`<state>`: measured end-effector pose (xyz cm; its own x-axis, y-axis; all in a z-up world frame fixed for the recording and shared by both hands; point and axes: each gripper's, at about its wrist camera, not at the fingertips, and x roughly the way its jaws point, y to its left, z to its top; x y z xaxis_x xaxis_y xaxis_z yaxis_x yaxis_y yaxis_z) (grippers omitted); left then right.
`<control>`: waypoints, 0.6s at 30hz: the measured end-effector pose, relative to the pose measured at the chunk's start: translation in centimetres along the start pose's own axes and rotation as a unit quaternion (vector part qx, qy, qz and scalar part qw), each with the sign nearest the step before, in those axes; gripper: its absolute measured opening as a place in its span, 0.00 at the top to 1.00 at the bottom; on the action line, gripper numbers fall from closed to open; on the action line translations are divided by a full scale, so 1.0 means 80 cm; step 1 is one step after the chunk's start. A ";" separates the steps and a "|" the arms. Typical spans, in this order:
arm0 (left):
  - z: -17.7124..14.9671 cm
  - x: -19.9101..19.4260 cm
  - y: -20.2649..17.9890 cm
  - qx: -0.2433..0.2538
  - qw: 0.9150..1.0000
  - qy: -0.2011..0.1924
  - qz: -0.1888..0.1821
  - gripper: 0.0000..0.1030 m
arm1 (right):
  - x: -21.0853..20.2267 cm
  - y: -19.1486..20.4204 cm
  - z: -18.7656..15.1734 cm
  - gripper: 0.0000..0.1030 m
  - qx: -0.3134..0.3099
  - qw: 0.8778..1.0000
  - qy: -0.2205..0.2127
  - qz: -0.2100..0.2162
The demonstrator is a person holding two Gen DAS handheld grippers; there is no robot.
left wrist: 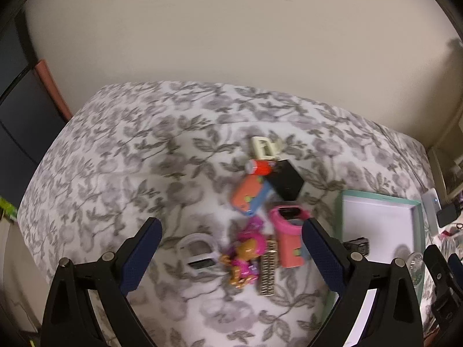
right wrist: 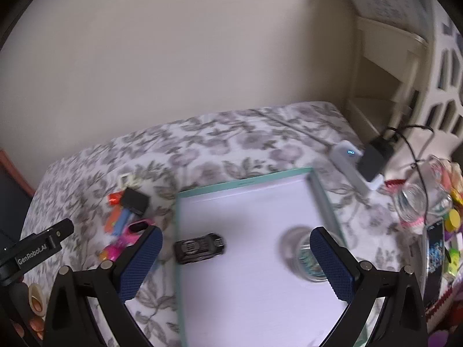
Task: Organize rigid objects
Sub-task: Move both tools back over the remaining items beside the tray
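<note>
A teal-rimmed white box (right wrist: pixel 327 199) lies on the floral cloth; it also shows in the left wrist view (left wrist: pixel 379 196). In it are a black toy car (right wrist: pixel 199 248) and a clear round jar (right wrist: pixel 303 254). My right gripper (right wrist: pixel 235 263) is open and empty above the box. My left gripper (left wrist: pixel 231 257) is open and empty above a pile of small things: a pink watch (left wrist: pixel 286 231), a pink toy figure (left wrist: pixel 246 254), a white padlock-shaped thing (left wrist: pixel 198 256), an orange and blue toy (left wrist: pixel 250 195), a black box (left wrist: pixel 285 180), a red cylinder (left wrist: pixel 260 167).
A cream plastic piece (left wrist: pixel 264 146) lies at the far end of the pile. A white power strip with a black adapter (right wrist: pixel 364 164) sits right of the box. Clear jars and colourful clutter (right wrist: pixel 428 202) crowd the right edge. A wall is behind the table.
</note>
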<state>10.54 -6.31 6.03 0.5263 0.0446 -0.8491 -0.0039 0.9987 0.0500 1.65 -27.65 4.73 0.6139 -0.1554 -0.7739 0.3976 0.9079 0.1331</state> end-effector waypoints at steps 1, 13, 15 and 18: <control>-0.002 0.001 0.010 -0.007 1.000 0.003 0.003 0.05 | 0.001 0.008 -0.002 0.00 -0.006 1.000 0.002 0.007; -0.028 0.033 0.092 -0.061 0.997 0.039 0.024 0.05 | 0.029 0.087 -0.032 0.00 -0.057 0.995 0.048 0.070; -0.031 0.042 0.102 -0.068 0.996 0.049 0.024 0.05 | 0.035 0.099 -0.037 0.00 -0.063 0.993 0.056 0.079; -0.034 0.054 0.115 -0.076 0.995 0.062 0.027 0.05 | 0.046 0.116 -0.046 0.00 -0.078 0.991 0.070 0.080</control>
<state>10.43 3.14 1.40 0.4124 0.0916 -0.9064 -0.1627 0.9863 0.0256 5.12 -18.34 0.84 0.5558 0.0407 -0.8303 0.1862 0.9673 0.1721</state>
